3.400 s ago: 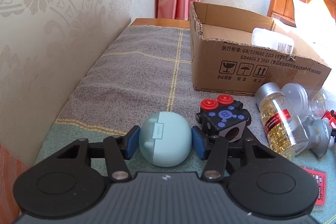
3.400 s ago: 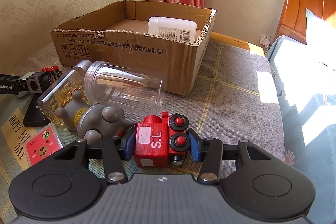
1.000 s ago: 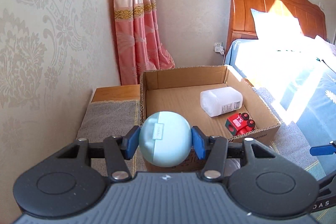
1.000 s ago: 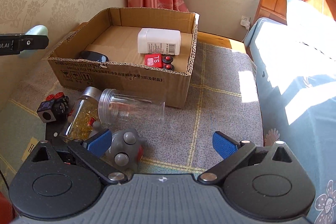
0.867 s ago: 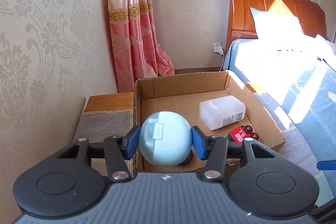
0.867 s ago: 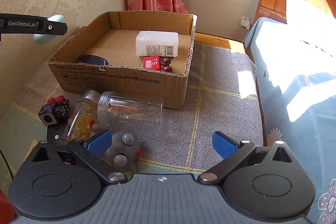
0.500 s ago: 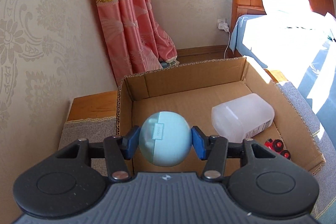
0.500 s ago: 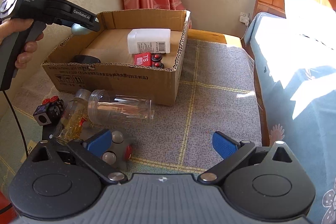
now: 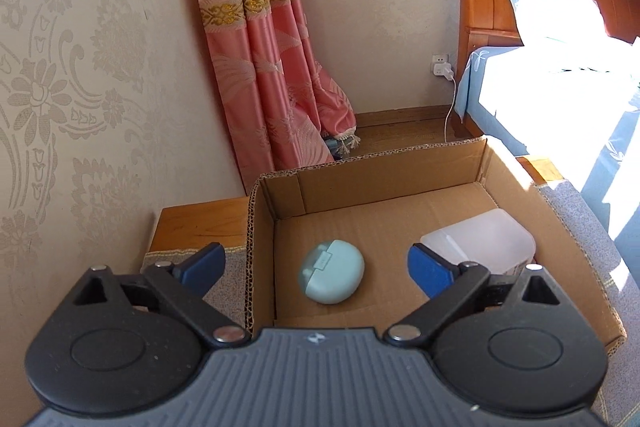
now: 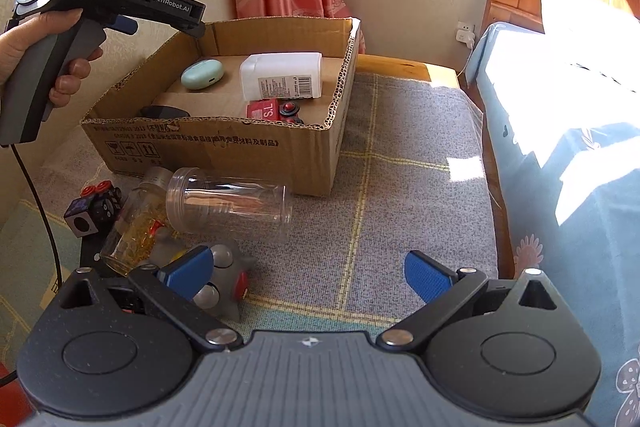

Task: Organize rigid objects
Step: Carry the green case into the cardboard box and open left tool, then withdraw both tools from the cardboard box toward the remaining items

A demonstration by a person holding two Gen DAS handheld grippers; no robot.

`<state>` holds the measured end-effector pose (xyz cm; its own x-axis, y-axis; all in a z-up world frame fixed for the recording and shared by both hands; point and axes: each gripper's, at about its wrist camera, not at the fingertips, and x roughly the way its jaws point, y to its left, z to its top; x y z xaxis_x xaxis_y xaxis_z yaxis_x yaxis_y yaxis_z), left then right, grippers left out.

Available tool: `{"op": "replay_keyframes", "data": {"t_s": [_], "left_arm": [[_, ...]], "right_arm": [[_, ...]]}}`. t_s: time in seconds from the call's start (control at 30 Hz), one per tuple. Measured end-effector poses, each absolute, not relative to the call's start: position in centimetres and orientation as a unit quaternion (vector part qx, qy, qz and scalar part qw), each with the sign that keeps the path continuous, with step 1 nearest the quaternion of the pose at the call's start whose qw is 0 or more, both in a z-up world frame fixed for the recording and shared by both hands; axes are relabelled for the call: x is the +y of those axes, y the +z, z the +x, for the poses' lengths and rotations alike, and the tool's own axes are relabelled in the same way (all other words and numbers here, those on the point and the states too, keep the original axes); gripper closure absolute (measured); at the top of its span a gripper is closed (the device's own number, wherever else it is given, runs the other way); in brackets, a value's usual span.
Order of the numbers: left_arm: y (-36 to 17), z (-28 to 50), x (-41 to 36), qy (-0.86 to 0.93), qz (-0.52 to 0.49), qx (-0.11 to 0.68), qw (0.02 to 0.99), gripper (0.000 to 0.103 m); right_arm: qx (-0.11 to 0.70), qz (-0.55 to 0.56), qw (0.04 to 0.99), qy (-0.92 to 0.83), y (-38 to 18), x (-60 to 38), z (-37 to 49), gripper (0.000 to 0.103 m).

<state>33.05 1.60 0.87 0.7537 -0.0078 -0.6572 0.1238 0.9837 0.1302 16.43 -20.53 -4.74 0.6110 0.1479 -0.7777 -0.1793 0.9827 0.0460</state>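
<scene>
The pale blue oval case [image 9: 332,277] lies on the floor of the cardboard box [image 9: 384,169], also seen in the right wrist view [image 10: 202,74]. My left gripper [image 9: 316,267] is open and empty above the box's near left corner; it shows in the right wrist view [image 10: 160,21] over the box [image 10: 224,147]. A white plastic bottle [image 10: 282,75] and a red toy train [image 10: 272,111] lie in the box. My right gripper [image 10: 310,273] is open and empty above the blanket, next to a grey toy [image 10: 224,281].
On the blanket in front of the box lie a clear jar [image 10: 228,205], a bottle of yellow capsules [image 10: 134,231] and a black cube toy [image 10: 92,213]. A dark object [image 10: 164,113] lies in the box's near corner. The wallpapered wall is at left, the bed [image 10: 568,131] at right.
My left gripper has opened and let go of the pale blue case, which now lies in the box. The right gripper stays open and has barely moved.
</scene>
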Motion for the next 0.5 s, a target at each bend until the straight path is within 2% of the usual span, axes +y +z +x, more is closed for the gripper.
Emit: {"op": "replay_keyframes", "data": {"t_s": [0.1,0.5], "left_arm": [[1.8,30.5,1.7,-0.04,0.096,0.335,0.937,0.001],[1.9,20.3,3.7,-0.027,0.084,0.318,0.944,0.001]], "right_arm": [[0.43,-0.016,0.897,0.096,-4.5,-20.3,16.0,0.0],[0.424,-0.019,0.9,0.098,-4.2,-19.4,13.3,0.0]]}}
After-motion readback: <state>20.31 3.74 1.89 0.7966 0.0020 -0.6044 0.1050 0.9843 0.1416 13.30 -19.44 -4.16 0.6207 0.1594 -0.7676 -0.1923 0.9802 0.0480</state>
